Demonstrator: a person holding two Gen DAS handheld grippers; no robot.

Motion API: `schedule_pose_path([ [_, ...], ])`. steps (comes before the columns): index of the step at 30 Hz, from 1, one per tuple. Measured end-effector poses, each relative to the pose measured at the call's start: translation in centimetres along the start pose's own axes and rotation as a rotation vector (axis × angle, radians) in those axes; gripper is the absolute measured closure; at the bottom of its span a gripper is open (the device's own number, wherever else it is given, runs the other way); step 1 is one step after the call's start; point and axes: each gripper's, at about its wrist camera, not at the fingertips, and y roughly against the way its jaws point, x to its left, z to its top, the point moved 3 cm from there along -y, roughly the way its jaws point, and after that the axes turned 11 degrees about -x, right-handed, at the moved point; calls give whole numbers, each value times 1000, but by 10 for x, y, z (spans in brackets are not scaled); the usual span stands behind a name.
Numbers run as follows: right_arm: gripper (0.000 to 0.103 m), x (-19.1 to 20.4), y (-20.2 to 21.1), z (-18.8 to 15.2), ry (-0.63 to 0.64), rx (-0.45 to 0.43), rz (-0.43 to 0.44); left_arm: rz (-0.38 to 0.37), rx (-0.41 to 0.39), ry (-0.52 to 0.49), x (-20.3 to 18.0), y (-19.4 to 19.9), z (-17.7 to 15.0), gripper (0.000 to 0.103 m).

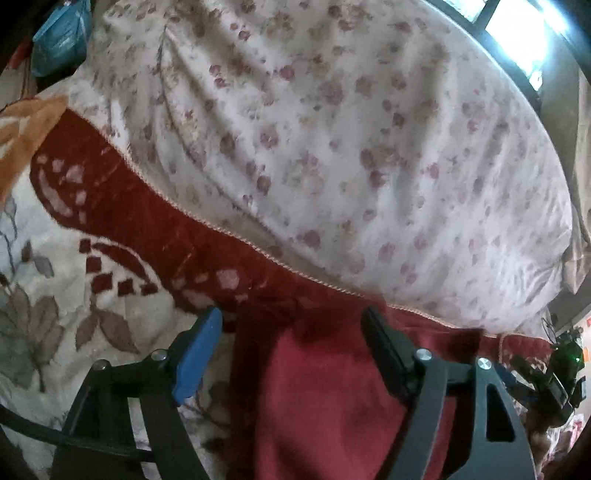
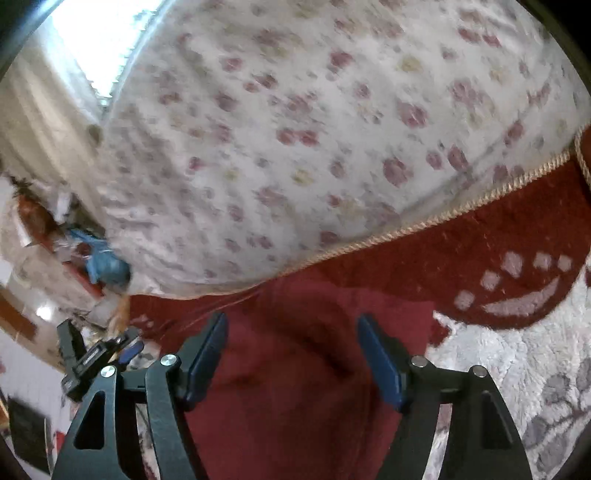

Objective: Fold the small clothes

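Note:
A small dark red garment lies on a patterned blanket, below and between the fingers of my left gripper. The left jaws stand wide apart, with nothing between the pads. The same red garment shows in the right wrist view, spread under my right gripper. The right jaws also stand wide apart and hold nothing. Both grippers hover just above the cloth. The right gripper shows at the right edge of the left view, and the left gripper at the left edge of the right view.
A cream and red blanket with a corded edge covers the near surface. A white floral sheet lies beyond it. A blue bag sits far left. A bright window is at the back, with clutter beside the bed.

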Motion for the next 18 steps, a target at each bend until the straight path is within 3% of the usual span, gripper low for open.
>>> schedule_pose_path([
  [2, 40, 16, 1, -4, 67, 18, 14, 3, 24, -11, -4, -4, -2, 26],
  [6, 46, 33, -33, -17, 180, 110, -43, 48, 123, -71, -16, -36, -27, 27],
  [10, 47, 9, -78, -18, 192, 137, -224, 126, 257, -130, -16, -77, -56, 26],
  [12, 47, -8, -92, -17, 145, 135, -274, 153, 260, -157, -12, -87, -62, 25],
  [14, 47, -24, -102, -16, 76, 145, -271, 142, 254, -146, -9, -85, -61, 24],
  [18, 47, -18, -88, -12, 77, 135, -245, 92, 236, -112, 0, -53, -54, 24],
])
